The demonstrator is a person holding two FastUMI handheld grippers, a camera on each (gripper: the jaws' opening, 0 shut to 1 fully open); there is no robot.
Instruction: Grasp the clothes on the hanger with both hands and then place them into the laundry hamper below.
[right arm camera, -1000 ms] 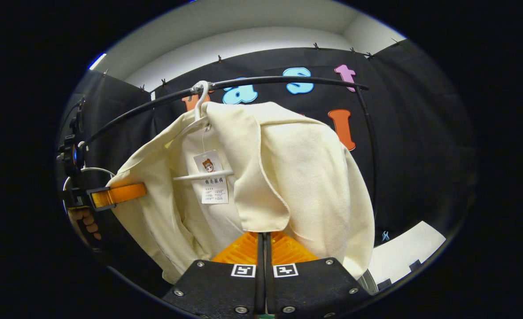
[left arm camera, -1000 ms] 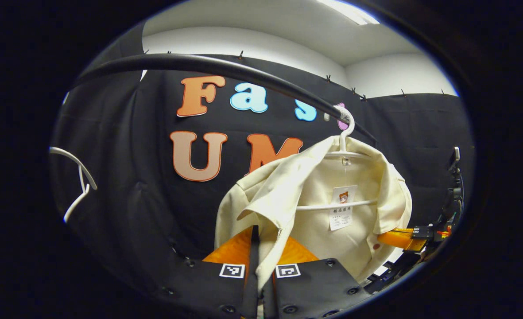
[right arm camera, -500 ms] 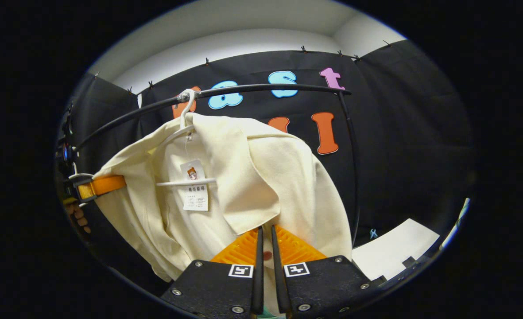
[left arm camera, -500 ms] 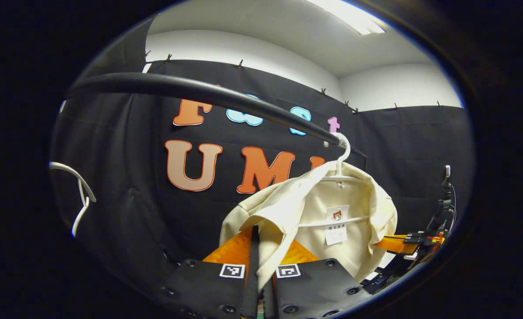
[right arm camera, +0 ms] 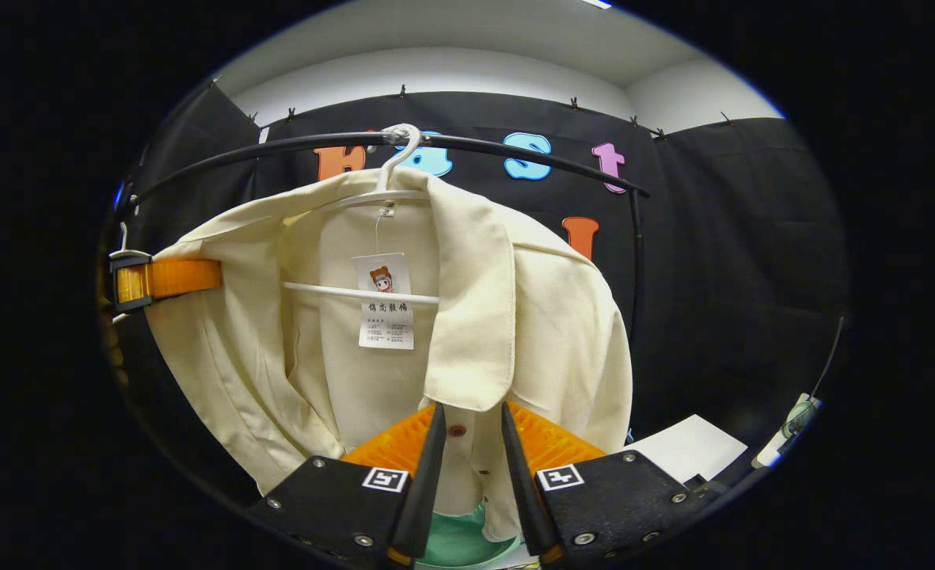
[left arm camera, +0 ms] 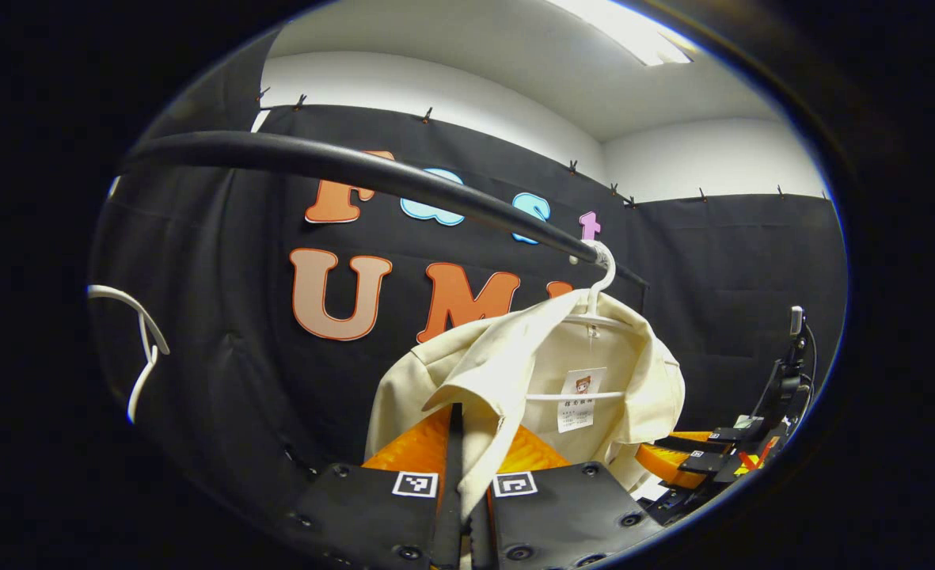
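- A cream-coloured cloth shirt (right arm camera: 515, 317) hangs on a white plastic hanger (right arm camera: 360, 291), whose hook sits over a black curved metal rail (right arm camera: 515, 150).
- A white paper tag (right arm camera: 385, 305) dangles inside the open front of the shirt, just over the hanger's crossbar.
- In the left gripper view, the left hand-held gripper (left arm camera: 465, 443) has its fingers drawn close together, pinching the front edge of the shirt (left arm camera: 475, 372) between them.
- In the right gripper view, that same left hand-held gripper shows at the far left edge, its fingers touching the shirt's sleeve side.
- The right hand-held gripper (right arm camera: 469, 443) has its fingers a narrow gap apart; the shirt's buttoned front strip hangs in the gap, and I cannot tell whether both fingers press on it.
- Below the right fingers, a mint-green rounded rim (right arm camera: 459, 542) shows under the shirt's hem.
- In the left gripper view, the right hand-held gripper (left arm camera: 685, 455) appears low at the right, beside the shirt's far edge.
- A second, bare white hanger (left arm camera: 144, 348) shows at the left edge of the left gripper view, well apart from the shirt.
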